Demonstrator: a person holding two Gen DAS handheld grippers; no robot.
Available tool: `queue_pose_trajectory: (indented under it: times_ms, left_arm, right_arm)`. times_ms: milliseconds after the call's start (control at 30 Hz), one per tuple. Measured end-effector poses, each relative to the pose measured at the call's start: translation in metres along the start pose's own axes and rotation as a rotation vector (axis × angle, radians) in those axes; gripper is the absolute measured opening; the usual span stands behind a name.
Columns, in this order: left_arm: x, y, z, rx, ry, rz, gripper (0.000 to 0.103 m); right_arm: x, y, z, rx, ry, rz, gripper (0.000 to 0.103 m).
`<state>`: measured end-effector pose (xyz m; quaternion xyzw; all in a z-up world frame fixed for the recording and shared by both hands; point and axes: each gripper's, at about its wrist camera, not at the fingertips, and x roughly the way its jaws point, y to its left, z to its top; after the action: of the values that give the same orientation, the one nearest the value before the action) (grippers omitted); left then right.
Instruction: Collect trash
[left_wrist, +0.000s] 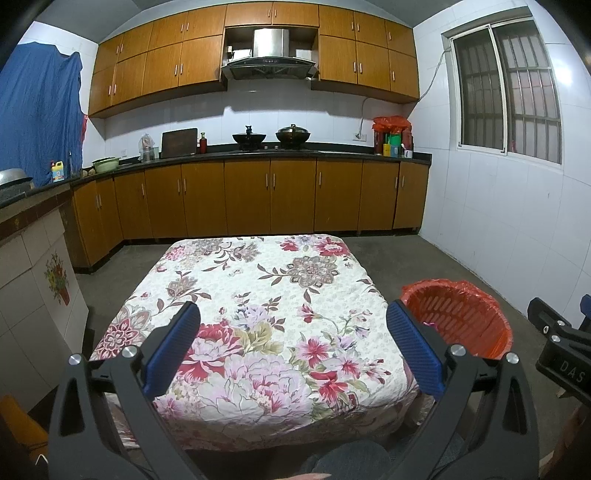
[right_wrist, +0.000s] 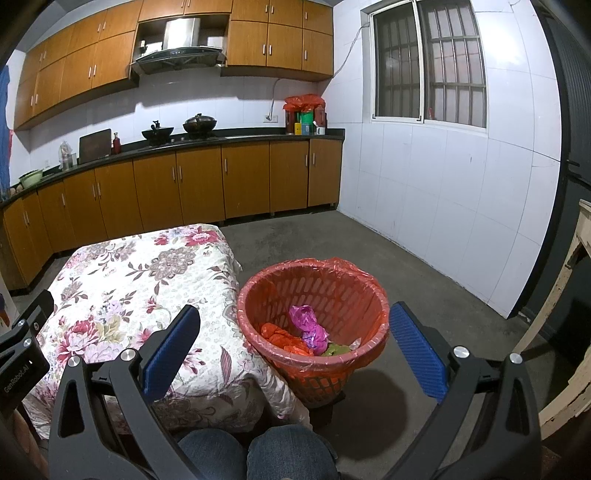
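Your left gripper is held above the near half of the table, jaws spread wide and nothing between them. Your right gripper is likewise released and empty, raised over the floor with the waste basket framed between its fingers. Both tools sit close to your lap, your knees showing at the bottom of the right wrist view, which reads as a rest posture, not a reach.

The basket stands on the floor just beside the table's right-hand corner, touching or nearly touching the hanging edge of the floral cloth. That placement suits the job: anything lifted off the table travels only a short way to the drop. A red liner bag is folded over its rim to hold what goes in.

The trash is inside the basket: a purple crumpled wad, an orange crumpled piece, and a green scrap against the near wall, with what may be a bit of clear wrapper beside it, too small to confirm.

The tabletop shows only the cloth in both views. Judged from that, collection appears complete.
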<state>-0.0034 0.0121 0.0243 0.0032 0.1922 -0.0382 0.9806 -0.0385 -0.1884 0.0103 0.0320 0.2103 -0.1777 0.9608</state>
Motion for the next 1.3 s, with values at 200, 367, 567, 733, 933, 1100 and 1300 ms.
queue_pose_trajectory:
  times_ms: [200, 367, 567, 733, 933, 1100, 1300]
  left_arm:
    - [0.0023, 0.0012, -0.0027, 0.001, 0.008, 0.000, 0.099]
    - [0.0037, 0.0028, -0.0024, -0.002, 0.015, 0.000, 0.099]
    - [0.0033, 0.0038, -0.0032, -0.002, 0.016, 0.001, 0.099]
    - [0.0033, 0.0038, -0.0029, -0.002, 0.016, 0.001, 0.099]
    - [0.0048, 0.0047, -0.0027, -0.003, 0.020, 0.002, 0.099]
    - [0.0051, 0.0057, -0.0046, -0.005, 0.024, 0.006, 0.099]
    - [0.0080, 0.0061, -0.0055, -0.004, 0.028, 0.011, 0.099]
  right_arm:
    - [-0.0019, 0.0004, -0.0027, 0.000, 0.003, 0.000, 0.101]
    - [-0.0012, -0.0003, -0.0016, 0.001, 0.003, 0.001, 0.101]
    - [0.0004, -0.0010, -0.0003, 0.000, 0.003, 0.001, 0.101]
    - [0.0004, -0.0009, -0.0001, 0.000, 0.004, 0.001, 0.101]
    - [-0.0005, -0.0006, -0.0005, 0.000, 0.006, 0.001, 0.101]
    - [-0.0012, -0.0009, -0.0021, 0.001, 0.008, 0.002, 0.101]
    - [-0.0002, -0.0015, -0.0015, 0.000, 0.008, 0.002, 0.101]
